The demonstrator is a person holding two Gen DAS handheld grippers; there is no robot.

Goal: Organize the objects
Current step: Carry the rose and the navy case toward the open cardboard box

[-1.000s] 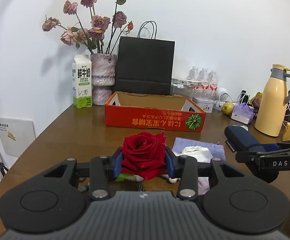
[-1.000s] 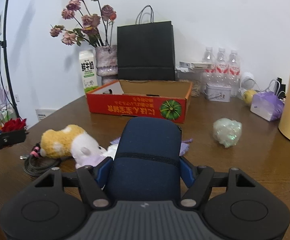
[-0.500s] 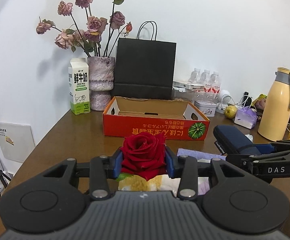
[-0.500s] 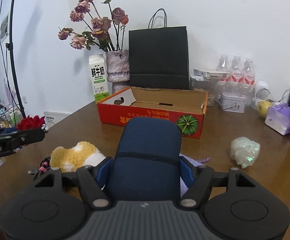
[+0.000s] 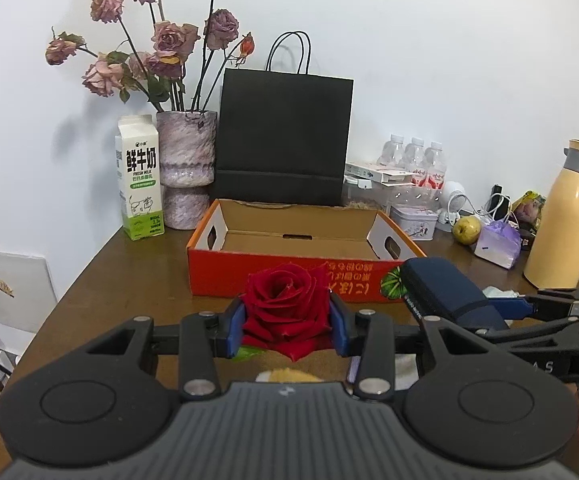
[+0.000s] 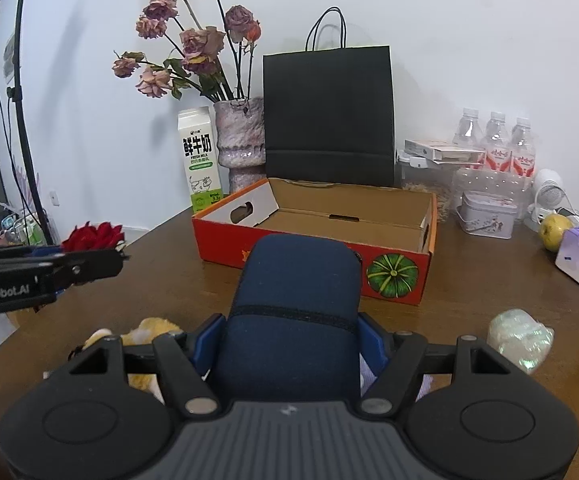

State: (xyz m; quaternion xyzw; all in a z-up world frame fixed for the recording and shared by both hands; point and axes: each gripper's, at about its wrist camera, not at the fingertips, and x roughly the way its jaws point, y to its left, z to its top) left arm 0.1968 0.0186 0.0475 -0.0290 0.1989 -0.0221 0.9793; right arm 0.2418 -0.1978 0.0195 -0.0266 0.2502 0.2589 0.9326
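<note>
Left wrist view: a red rose [image 5: 285, 308] is clamped between the blue pads of the left gripper [image 5: 287, 326], carried above the table [image 5: 101, 300] just short of the box [image 5: 301, 256]. The right gripper [image 5: 529, 312] is seen at the right edge with a navy case [image 5: 441, 296] in its jaws. From the right wrist, the case [image 6: 293, 312] is shown pressed on both sides by the right gripper [image 6: 289, 344], also clear of the table and in front of the box [image 6: 313, 232], whose floor is seen bare. Nothing has been placed in the box yet, so the task is judged to be at an early stage: two items are lifted, neither delivered. Left on the table are a plush toy [image 6: 149, 332], partly hidden under the gripper, and a pale wrapped bundle [image 6: 519, 338] to the right. These are presumably to be collected afterwards, once rose and case are released inside the box.
</note>
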